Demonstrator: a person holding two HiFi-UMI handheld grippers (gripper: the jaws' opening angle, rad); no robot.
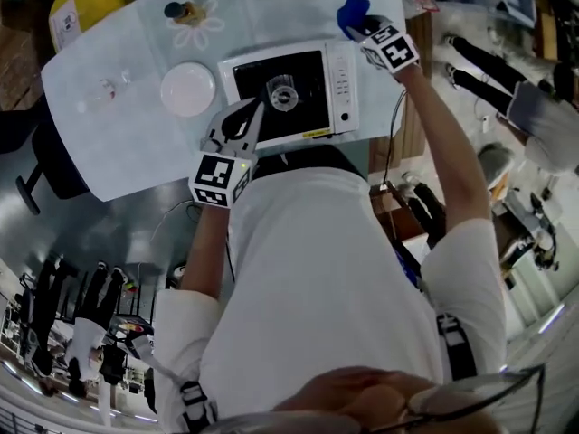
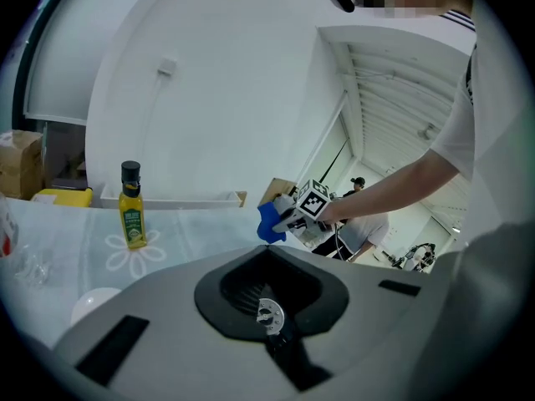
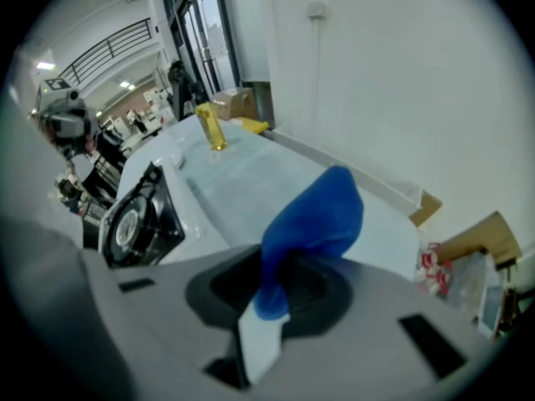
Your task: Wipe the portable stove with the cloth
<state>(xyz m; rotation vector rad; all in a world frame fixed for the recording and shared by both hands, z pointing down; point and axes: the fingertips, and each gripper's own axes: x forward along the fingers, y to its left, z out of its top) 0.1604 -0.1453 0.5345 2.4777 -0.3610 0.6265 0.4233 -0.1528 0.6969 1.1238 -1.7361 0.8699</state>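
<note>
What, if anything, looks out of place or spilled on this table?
Nothing stands out. The portable stove lies flat on the table, the oil bottle stands upright, no spill shows, and the right gripper holds the cloth bunched.

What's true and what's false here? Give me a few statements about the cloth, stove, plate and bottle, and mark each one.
1. The right claw grips a blue cloth. True.
2. The cloth lies on the burner. False: it is in the claw, off the far right corner of the stove.
3. A white plate sits left of the stove. True.
4. The bottle stands on the stove. False: it stands on the table, beyond the plate.
</note>
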